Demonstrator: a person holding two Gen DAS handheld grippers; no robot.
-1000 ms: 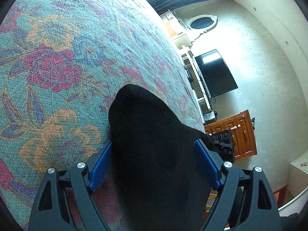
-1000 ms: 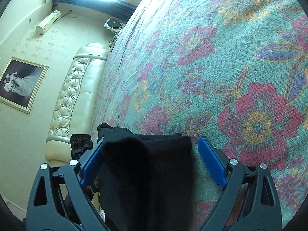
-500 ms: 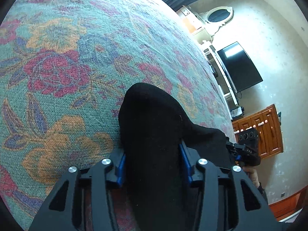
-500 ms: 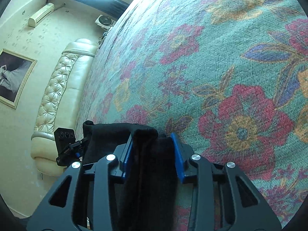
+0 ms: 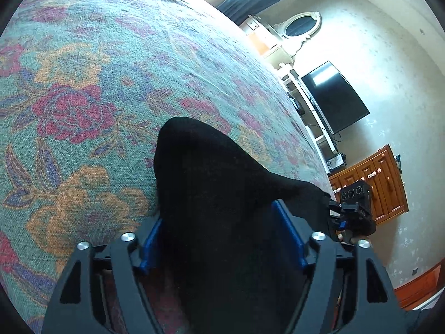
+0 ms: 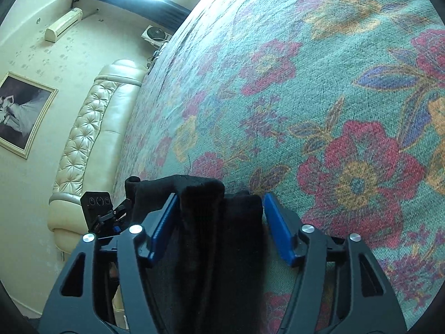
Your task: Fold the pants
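Both claws have just spread wide again after pinching | black pants [image 5: 222, 194] lie loose between left claw [image 5: 222, 239] and right claw [image 6: 219, 222], on the floral bed [image 5: 83, 89] | pinch both corners evenly before you lift.

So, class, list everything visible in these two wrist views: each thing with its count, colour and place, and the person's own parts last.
pants: one, black, on the bedspread, between both grippers' jaws
bedspread: one, teal, floral, over the bed
headboard: one, cream, tufted, bed's end
picture: one, framed, wall
air conditioner: one, white, high on wall
television: one, black, wall
cabinet: one, wooden, below the television
mirror: one, oval, white-framed
left hand-held gripper: black, blue pads, jaws just opened
right hand-held gripper: same, jaws just opened
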